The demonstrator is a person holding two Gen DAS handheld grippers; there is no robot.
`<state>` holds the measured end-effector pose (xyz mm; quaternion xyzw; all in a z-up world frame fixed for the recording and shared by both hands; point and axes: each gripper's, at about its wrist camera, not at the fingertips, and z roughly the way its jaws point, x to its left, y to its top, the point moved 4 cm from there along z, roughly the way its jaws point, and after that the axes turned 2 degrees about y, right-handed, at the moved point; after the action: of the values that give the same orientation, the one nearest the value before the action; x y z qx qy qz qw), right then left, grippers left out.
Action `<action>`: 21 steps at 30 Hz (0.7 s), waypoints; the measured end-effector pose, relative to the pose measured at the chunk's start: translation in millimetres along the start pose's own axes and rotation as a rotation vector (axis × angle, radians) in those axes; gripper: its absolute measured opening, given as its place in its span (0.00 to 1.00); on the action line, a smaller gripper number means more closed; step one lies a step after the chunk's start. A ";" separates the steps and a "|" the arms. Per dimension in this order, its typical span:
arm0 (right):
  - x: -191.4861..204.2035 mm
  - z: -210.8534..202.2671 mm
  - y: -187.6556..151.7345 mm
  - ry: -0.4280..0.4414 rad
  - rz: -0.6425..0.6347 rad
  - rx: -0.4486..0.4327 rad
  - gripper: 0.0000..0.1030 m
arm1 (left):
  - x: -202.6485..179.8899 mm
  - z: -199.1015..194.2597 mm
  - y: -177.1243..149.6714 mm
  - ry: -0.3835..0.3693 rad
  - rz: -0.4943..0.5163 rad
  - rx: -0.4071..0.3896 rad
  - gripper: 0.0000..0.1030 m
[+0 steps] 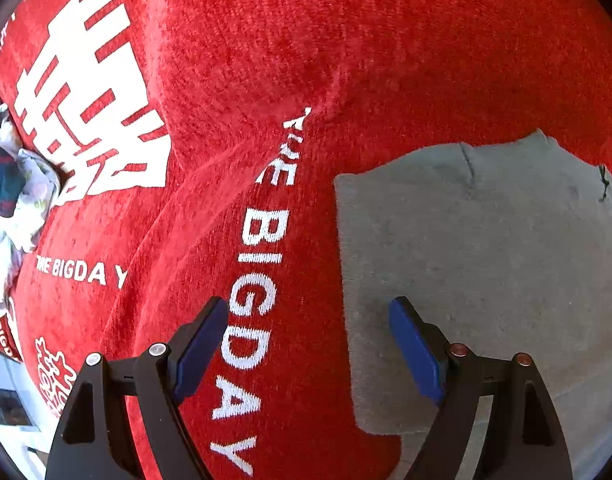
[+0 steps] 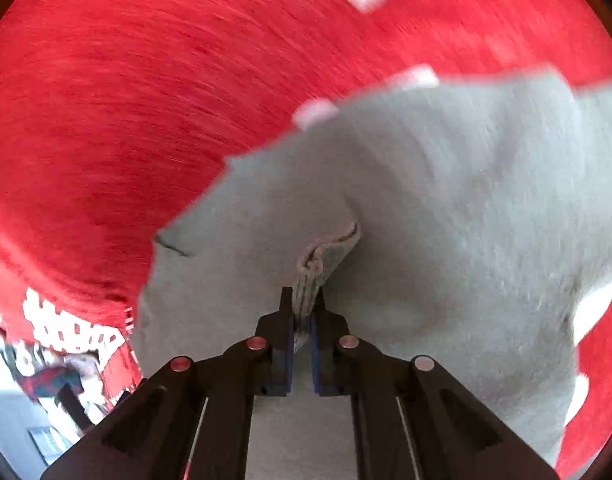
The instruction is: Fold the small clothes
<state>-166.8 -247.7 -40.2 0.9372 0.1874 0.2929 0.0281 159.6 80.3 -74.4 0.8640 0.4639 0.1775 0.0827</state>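
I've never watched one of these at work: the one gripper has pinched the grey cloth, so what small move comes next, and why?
Probably lift the pinched edge and carry it across. The right gripper is shut on a fold of the grey garment, which lies on the red blanket; the left gripper hovers open at its edge.

One grey fleecy garment; one red plush blanket with white lettering beneath it; one crumpled pile of pale patterned clothes off the blanket's edge; two black grippers: left, right.
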 end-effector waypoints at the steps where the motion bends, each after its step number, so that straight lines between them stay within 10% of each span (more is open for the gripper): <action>1: -1.0 0.8 5.4 -0.014 -0.023 -0.003 0.07 | 0.1 1.4 -0.3 0.009 0.007 -0.001 0.81; 10: -42.2 -5.0 -5.6 -0.209 -0.056 0.058 0.18 | 31.9 -0.4 -2.2 0.072 -0.019 0.014 0.81; 17: -60.9 -46.6 -19.8 -0.221 -0.054 0.080 0.22 | 14.7 -31.6 -14.5 -0.060 0.022 0.024 0.81; 21: -72.6 -55.0 -31.4 -0.161 0.037 0.094 0.54 | -33.1 -48.7 -24.3 -0.162 0.087 0.041 0.81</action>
<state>-263.2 -248.4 -38.9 0.9613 0.1807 0.2081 -0.0066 105.4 65.2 -44.6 0.8963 0.4213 0.1011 0.0944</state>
